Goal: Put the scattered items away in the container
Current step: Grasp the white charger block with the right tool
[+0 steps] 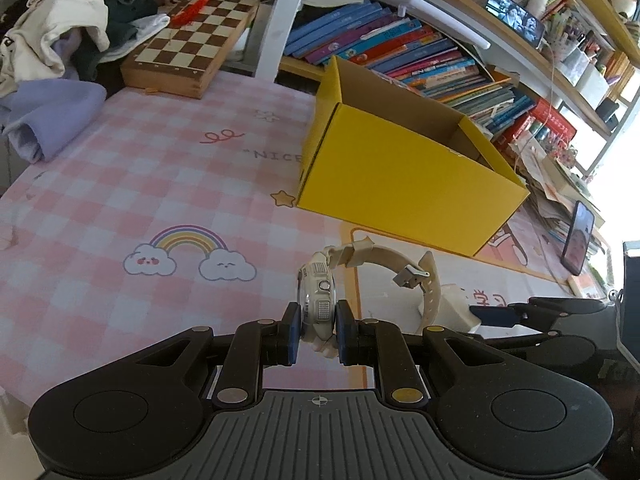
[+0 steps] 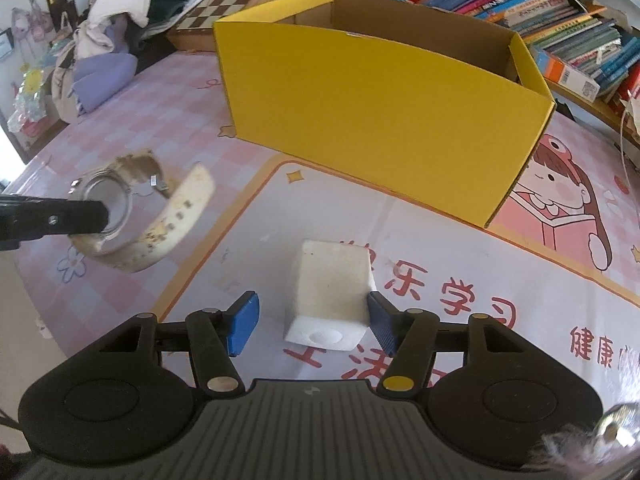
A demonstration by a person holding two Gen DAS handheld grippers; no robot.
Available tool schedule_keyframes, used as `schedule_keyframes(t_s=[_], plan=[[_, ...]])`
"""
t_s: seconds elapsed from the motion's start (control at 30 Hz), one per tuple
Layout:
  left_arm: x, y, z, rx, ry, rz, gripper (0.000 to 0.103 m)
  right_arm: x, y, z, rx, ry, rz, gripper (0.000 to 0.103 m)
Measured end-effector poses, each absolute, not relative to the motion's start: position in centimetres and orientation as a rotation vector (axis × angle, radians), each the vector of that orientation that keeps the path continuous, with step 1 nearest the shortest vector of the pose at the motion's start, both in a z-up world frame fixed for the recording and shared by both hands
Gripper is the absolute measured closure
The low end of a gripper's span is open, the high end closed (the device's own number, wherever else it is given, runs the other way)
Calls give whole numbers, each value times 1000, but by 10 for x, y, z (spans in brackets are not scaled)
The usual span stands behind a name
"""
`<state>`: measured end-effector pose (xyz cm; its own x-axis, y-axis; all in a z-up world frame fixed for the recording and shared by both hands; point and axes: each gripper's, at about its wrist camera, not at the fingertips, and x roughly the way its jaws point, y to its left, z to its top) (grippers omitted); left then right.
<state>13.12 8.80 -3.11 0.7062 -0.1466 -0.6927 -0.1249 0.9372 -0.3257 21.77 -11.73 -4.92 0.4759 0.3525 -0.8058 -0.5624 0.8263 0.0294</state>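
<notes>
Wristwatch: cream-white plastic wristwatch [image 1: 320, 300] with round metal case back and unbuckled, stained strap; clamped by its case, held above the table, strap loose.
Left hand-held gripper [image 1: 317, 334]: blue pads clenched on the watch case from both sides.
White block: small white foam-like block [image 2: 334, 300] with a round dimple in its near face; stands on the table, short of the box.
Right hand-held gripper [image 2: 310, 326]: jaws spread wide, straddling the block; right pad at the block's edge, left pad apart.
Container: open yellow cardboard box [image 2: 384, 120], brown inside; beyond both items; contents hidden.
Table [image 1: 160, 184]: pink checked cover with rainbow print.
Background: wooden chessboard [image 1: 192, 40], heaped clothes [image 1: 60, 28], shelved books [image 1: 400, 48].
</notes>
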Motion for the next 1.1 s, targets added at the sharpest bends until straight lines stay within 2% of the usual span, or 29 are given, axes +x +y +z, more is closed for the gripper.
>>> schedule_keyframes(t_s=[0.3,0.4,0.5,0.63,1.1], plan=[[129,91,-31,-363,790,-10,86,228,-123,-54,-205,949,518,45],[128,92,-31,-360,788,-10,86,231,-123,-57,-194,964,512,50],[127,93,-31,-361,789,-8,86,229,-121,-57,-194,962,525,59],[126,92,-32,-356,792,-24,86,224,-121,-56,-205,956,525,64],[124,80,-24,-308,776,-88,86,202,-131,-40,-189,903,521,67]])
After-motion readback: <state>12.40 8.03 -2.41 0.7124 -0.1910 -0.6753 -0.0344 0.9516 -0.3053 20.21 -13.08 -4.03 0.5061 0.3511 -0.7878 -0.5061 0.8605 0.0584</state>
